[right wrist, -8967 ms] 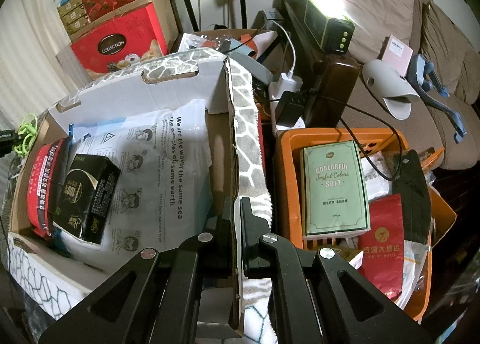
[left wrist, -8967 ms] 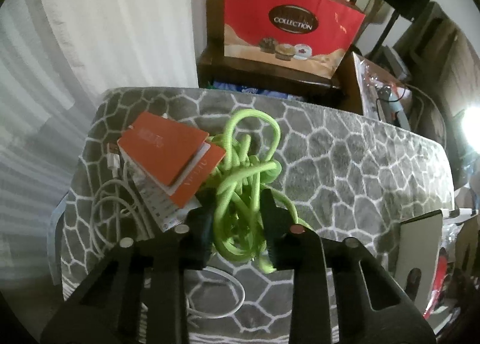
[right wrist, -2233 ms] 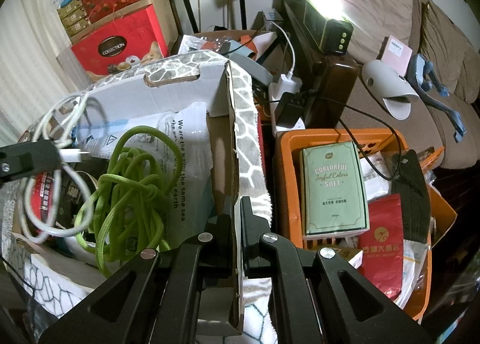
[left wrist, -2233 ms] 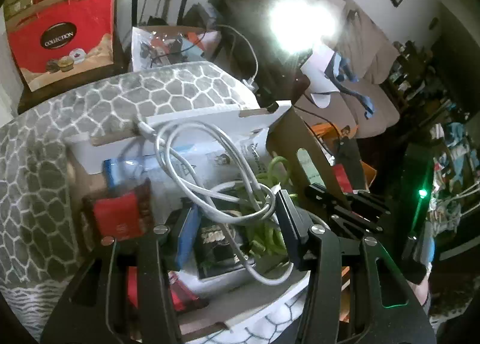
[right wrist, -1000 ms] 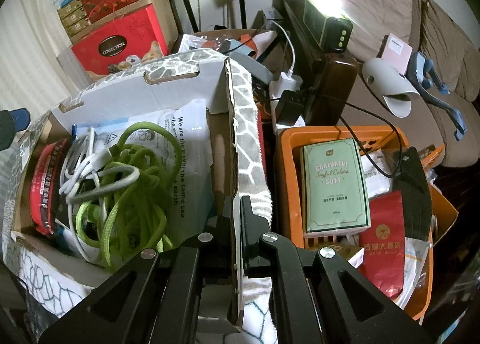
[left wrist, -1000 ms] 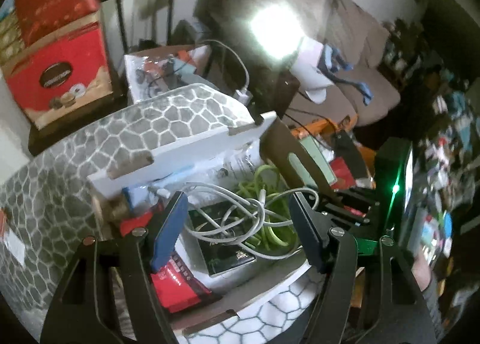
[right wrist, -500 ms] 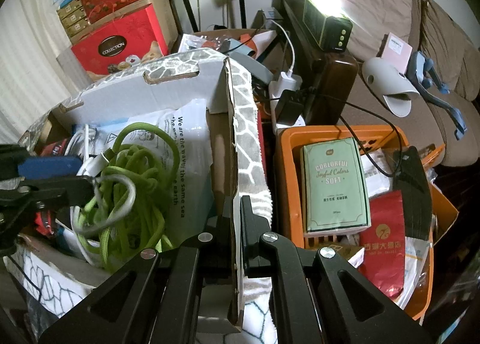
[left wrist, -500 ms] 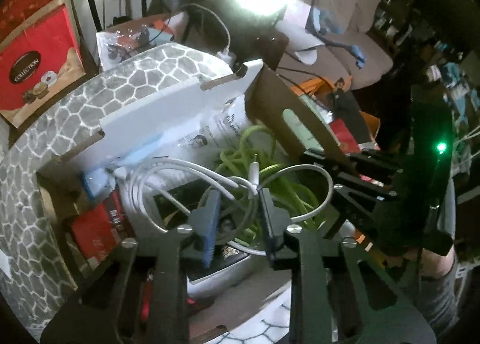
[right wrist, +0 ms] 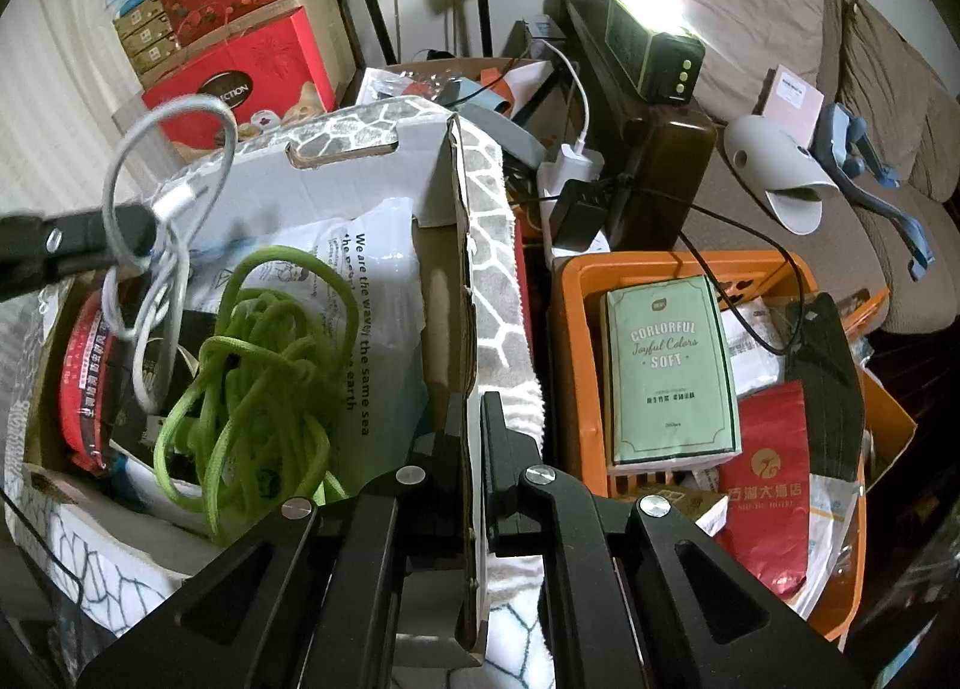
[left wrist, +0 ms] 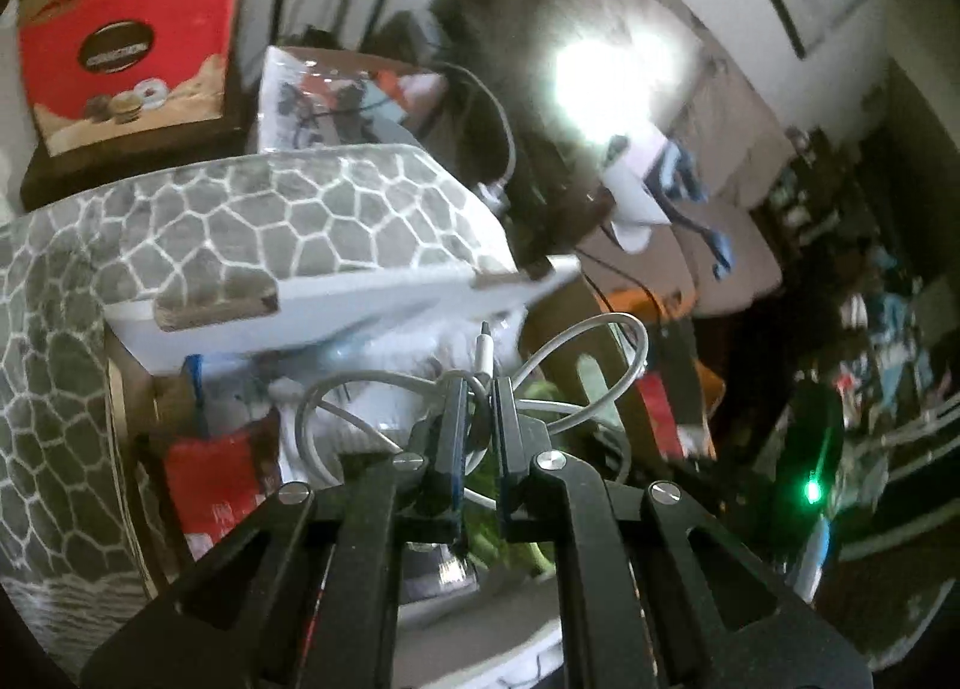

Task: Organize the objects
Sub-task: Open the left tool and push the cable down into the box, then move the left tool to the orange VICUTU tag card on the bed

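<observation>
Cable loops fill the middle of the left wrist view: the left gripper (left wrist: 478, 389) has just been closing, and its 2 jaws now pinch a bundle of white cable (left wrist: 606, 365), whose strands cross between the pads while 1 connector end sticks up just above the fingertips. In the right wrist view that same gripper reaches in from the left edge, lifting the white cable in a tall loop above the open cardboard box (right wrist: 360, 173), with lower strands trailing down into the box. Inside the box a tangled green rope (right wrist: 258, 377) lies on a white plastic bag with black print (right wrist: 384, 269), and a red-labelled round item (right wrist: 84, 377) stands on edge against the left wall beside a dark package that is mostly hidden. The right gripper (right wrist: 471, 407) is clamped on the box's near right wall, its jaws together on the cardboard edge. The box sits on a grey cloth with a white stone pattern (left wrist: 240, 221). Just right of the box stands an orange crate (right wrist: 570, 281) holding a pale green pack (right wrist: 669, 371) and a red bag (right wrist: 768, 485).
</observation>
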Demonstrator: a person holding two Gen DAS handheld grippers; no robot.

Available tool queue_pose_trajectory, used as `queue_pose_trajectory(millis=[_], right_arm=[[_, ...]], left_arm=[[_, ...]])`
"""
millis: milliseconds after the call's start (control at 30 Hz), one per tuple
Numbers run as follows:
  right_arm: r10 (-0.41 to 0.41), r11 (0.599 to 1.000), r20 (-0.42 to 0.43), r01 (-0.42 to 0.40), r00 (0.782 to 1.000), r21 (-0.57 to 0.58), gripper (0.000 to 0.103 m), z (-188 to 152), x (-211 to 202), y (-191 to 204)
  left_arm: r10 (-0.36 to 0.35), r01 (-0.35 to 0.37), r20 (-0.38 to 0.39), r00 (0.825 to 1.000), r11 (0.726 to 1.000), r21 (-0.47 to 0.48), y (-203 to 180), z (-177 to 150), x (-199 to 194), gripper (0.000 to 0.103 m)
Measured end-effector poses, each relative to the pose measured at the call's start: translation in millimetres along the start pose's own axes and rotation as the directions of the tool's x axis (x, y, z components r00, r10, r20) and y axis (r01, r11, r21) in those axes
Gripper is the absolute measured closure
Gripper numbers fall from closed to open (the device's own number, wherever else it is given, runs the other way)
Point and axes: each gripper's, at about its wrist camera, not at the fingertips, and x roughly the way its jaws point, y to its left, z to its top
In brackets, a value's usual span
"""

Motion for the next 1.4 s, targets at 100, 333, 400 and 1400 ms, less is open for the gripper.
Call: queue_pose_trajectory(millis=[100, 333, 400, 1400], right_arm=[[0.0, 1.0, 0.0, 0.0, 1.0, 0.0, 0.1, -0.2, -0.1, 0.1], [0.001, 1.0, -0.001, -0.001, 1.0, 0.0, 0.101, -0.1, 0.0, 0.0], [0.001, 1.0, -0.001, -0.001, 1.0, -0.001, 0.1, -1.0, 0.0, 0.4], [0.003, 1.0, -0.001, -0.003, 1.0, 0.002, 0.101, -3.6, 0.8, 0.3]], left_arm=[[0.021, -0.02, 0.008, 1.0, 0.998, -0.055, 3.8, 6.7, 8.5, 0.096], [0.106, -0.107, -0.044, 0.993, 0.994, -0.013, -11.1, 8.5, 41.4, 0.094], [0.124, -0.124, -0.048, 0.991, 0.992, 0.0, -13.9, 6.7, 47.8, 0.094], [0.323, -0.29, 0.142, 0.936, 0.933, -0.211, 126.8, -9.9, -111.0, 0.026]])
